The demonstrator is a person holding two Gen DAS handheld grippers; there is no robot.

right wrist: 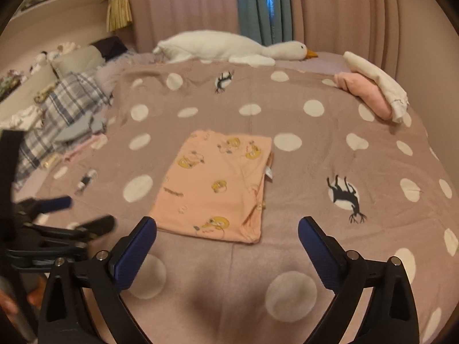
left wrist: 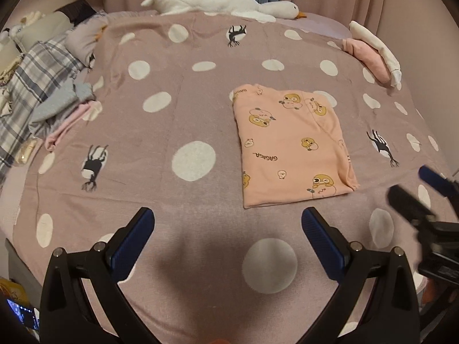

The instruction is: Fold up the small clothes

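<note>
I've got the pink top (left wrist: 292, 146) folded flat mid-bed (left wrist: 200, 109); left gripper (left wrist: 228, 223) and right gripper (right wrist: 227, 230) both spread, empty, clear of it

The folded peach printed cotton garment (left wrist: 289, 146) looked soft and matt; the dotted mauve bedspread (left wrist: 172, 114) looked matt, slightly napped; the white goose toy (left wrist: 218, 3) was plush.

Both grippers hang above the bed's near edge, side by side: left gripper (left wrist: 228, 219) and right gripper (right wrist: 227, 228), jaws spread wide, nothing between them.
</note>
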